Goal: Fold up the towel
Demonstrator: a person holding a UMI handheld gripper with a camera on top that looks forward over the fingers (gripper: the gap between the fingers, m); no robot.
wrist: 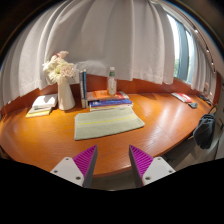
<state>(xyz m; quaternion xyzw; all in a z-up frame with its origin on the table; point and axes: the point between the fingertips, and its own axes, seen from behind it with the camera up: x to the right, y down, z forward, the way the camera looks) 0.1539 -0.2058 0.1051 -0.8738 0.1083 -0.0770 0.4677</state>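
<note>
A curtained room holds a wooden bench where the pale green towel lies flat and unfolded ahead of books and a flower vase, beyond the gripper, whose jaws stand wide and empty, seemingly poised to approach its near edge.

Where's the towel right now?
The towel lies flat on the wooden table, beyond the open fingers, in front of the stacked books.

soft daylight through curtains, strong fisheye bending at edges
</note>
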